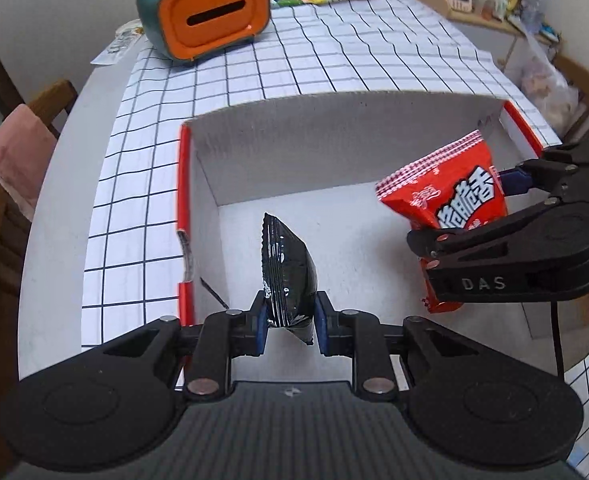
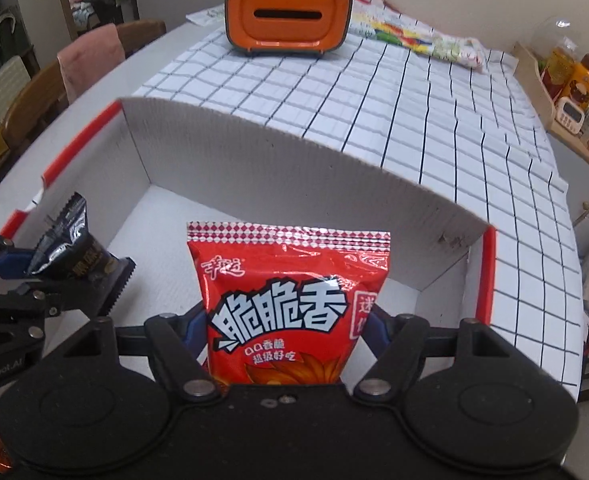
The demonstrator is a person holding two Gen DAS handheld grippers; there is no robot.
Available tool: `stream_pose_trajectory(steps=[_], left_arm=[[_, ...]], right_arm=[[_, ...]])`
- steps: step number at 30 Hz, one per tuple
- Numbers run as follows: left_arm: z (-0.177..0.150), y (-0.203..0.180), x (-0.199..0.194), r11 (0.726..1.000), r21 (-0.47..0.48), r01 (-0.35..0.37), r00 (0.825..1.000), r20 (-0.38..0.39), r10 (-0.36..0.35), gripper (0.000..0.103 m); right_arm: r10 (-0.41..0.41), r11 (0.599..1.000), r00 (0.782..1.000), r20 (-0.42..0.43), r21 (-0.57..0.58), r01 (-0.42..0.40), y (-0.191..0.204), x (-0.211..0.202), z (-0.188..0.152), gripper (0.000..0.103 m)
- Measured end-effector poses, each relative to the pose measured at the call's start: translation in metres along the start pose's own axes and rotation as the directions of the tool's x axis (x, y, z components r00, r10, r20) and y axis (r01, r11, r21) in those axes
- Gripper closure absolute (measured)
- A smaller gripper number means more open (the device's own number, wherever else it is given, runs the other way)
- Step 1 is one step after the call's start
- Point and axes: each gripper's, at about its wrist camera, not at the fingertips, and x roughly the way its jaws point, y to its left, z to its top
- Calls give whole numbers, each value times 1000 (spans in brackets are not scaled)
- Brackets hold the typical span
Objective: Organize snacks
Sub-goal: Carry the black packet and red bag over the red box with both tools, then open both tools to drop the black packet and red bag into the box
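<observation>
In the left wrist view, my left gripper (image 1: pixel 290 322) at six o'clock pinched the black packet (image 1: pixel 288 276) above the empty white box (image 1: pixel 358 148), with the red packet (image 1: pixel 450 204) at three o'clock. In the right wrist view, my right gripper (image 2: pixel 286 328) clamped the red packet (image 2: pixel 290 300) over the box (image 2: pixel 278 184); the black one sat at nine o'clock. I judged nothing stowed yet: both packets awaited release.

Red snack packet (image 2: pixel 290 304), black packet (image 1: pixel 288 268), checked tablecloth (image 1: pixel 334 52).
</observation>
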Motion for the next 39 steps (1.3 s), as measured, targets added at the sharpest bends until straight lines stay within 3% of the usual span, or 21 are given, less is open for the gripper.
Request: stream_pose_trajectory(steps=[4, 9, 11, 14, 16, 39], left_arm=[[1, -8, 1, 998, 47, -30, 999, -10, 30, 80], [1, -9, 0, 998, 48, -45, 999, -13, 46, 78], [1, -9, -2, 998, 46, -46, 999, -6, 46, 74], [0, -9, -7, 998, 38, -42, 999, 9, 41, 64], [-1, -8, -12, 999, 29, -38, 999, 29, 37, 50], [-32, -2, -96, 1000, -20, 23, 974, 226, -18, 37]], right_arm=[[14, 1000, 999, -52, 15, -14, -4, 7, -2, 30], [18, 999, 998, -57, 35, -16, -5, 4, -4, 23], [16, 999, 999, -46, 37, -14, -5, 0, -6, 17], [15, 999, 999, -32, 35, -14, -3, -7, -6, 16], [16, 999, 1000, -22, 33, -15, -2, -13, -7, 16], [-23, 997, 989, 145, 76, 12, 13, -110, -32, 13]])
